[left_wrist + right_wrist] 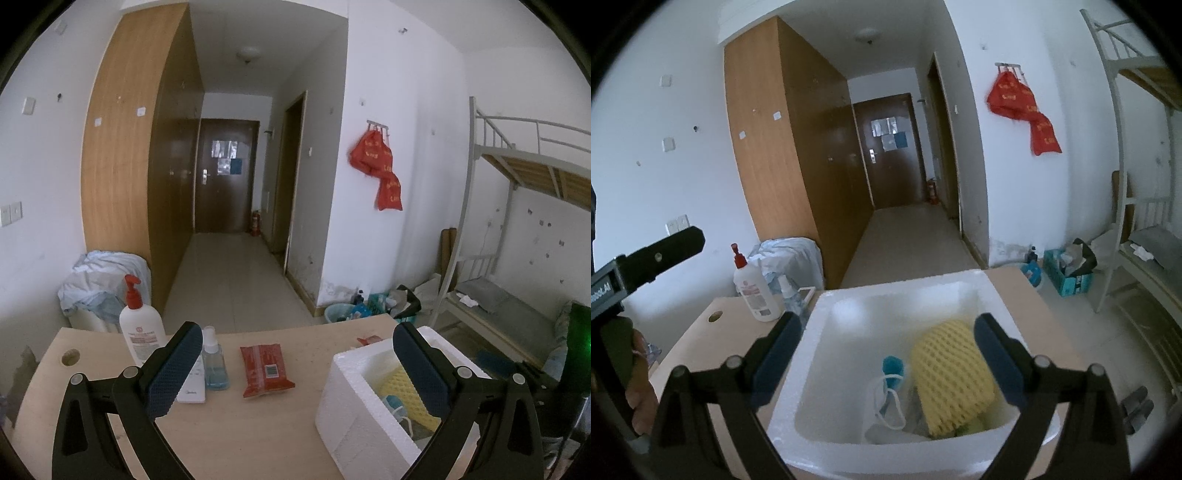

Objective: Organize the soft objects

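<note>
On each claw we see two black plastic arms, and each arm carries round silver screws at its joints. The left claw (297,369) has two dark blue pads (173,369) with a fine dotted texture. The right claw (886,360) has the same blue pads (995,360) on black linkages. At the far left of the right wrist view, the left device shows a black body with white letters.

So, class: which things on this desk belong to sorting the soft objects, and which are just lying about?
Part of the job:
white foam box
yellow foam net, in the box
face mask, in the box
red tissue pack, on the desk

Just lying about:
lotion pump bottle
blue spray bottle
</note>
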Tool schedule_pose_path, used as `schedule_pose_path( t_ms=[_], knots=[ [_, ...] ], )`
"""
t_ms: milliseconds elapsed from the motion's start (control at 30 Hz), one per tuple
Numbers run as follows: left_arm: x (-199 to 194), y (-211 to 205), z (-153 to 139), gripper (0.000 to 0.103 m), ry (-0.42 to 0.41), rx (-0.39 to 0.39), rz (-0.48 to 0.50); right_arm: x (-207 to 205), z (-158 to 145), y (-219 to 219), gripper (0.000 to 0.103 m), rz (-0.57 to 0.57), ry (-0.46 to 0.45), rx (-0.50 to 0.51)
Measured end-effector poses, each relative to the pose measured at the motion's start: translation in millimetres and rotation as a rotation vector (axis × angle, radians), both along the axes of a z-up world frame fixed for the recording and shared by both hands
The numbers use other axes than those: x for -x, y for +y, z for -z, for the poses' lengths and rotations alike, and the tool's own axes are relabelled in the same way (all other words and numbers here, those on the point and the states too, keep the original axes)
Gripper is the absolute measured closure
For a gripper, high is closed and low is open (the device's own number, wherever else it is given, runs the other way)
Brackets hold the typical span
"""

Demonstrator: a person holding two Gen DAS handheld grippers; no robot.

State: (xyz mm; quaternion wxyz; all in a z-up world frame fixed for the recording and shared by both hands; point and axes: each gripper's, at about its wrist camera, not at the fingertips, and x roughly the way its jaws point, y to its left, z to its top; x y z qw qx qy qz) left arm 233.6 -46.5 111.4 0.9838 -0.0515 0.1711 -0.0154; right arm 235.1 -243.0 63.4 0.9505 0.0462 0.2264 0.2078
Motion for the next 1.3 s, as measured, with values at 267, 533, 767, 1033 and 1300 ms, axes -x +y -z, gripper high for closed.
schedule_pose_path(
  t_ms=[267,533,767,1033,1300],
  knots=[
    [11.8,-3.4,-4.8,0.0,-0.001,-0.012,0.016,12.0,-5.7,-5.6,0.001,0.009,-0.025,-0.015],
    [47.6,10.9,-14.2,0.0,-0.035,-0.028,-0.021,31.3,-14.1,-0.8,0.0,-0.002,-0.058,-0.034],
    [91.2,43.8,-14.6,0.0,-0.064,-0.051,-0.096,48.4,-19.0,29.8,0.0,-0.065,-0.085,-0.034],
    [136.7,89.4,-11.3,0.0,-0.083,-0.052,-0.183,72.8,-24.7,84.9,0.0,-0.179,-0.112,-0.014],
    [170.9,106.1,-3.3,0.0,-0.093,-0.07,-0.207,94.4,-24.4,111.1,0.0,-0.237,-0.136,-0.002]
  ],
)
